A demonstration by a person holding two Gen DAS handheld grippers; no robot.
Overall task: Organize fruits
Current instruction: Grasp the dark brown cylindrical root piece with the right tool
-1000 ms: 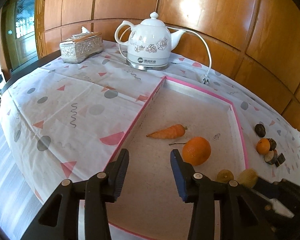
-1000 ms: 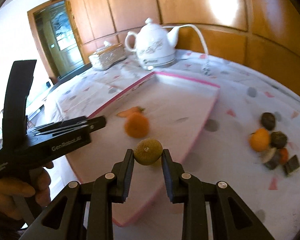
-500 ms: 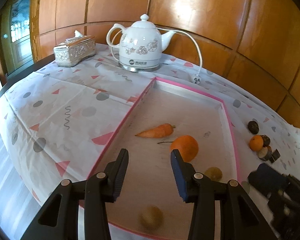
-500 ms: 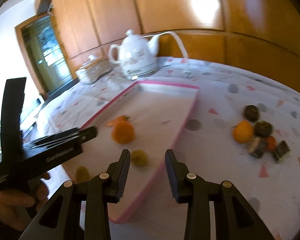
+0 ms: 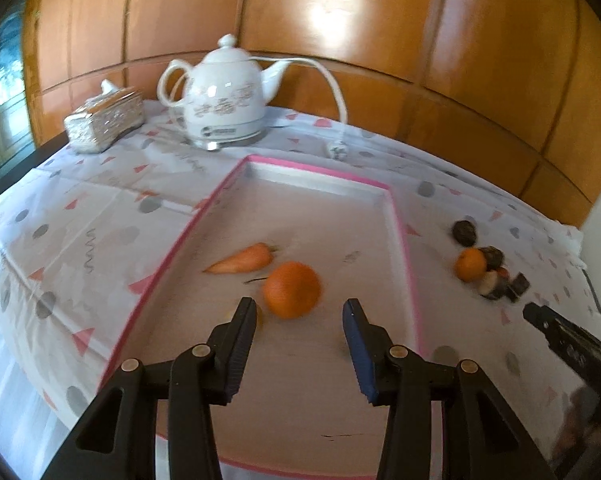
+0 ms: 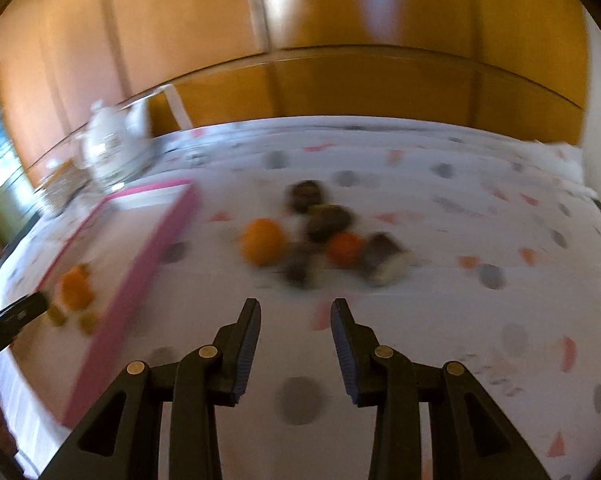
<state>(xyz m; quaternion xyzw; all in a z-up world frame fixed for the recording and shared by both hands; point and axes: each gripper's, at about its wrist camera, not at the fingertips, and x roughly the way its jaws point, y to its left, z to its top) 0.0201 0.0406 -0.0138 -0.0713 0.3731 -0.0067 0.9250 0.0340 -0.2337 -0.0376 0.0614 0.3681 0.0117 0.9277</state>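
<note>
A pink-rimmed tray [image 5: 398, 216] holds an orange [image 5: 291, 289] and a carrot [image 5: 244, 259]. A small yellowish fruit [image 5: 258, 318] peeks out beside my left finger. My left gripper [image 5: 299, 322] is open and empty just before the orange. In the blurred right wrist view my right gripper [image 6: 293, 322] is open and empty above the tablecloth, short of a pile with a small orange [image 6: 261, 241], a red-orange fruit [image 6: 343, 249] and dark fruits [image 6: 326, 220]. That pile also shows in the left wrist view [image 5: 482, 268].
A white electric kettle [image 5: 224, 96] with its cord and a silver tissue box [image 5: 104, 120] stand at the back of the table. Wooden wall panels close the far side. The right gripper's body [image 5: 568, 344] shows at the left view's right edge.
My right gripper let go of the yellowish fruit into the tray, then swung right toward the pile on the cloth. My left gripper shifted toward the orange, its jaws wider apart.
</note>
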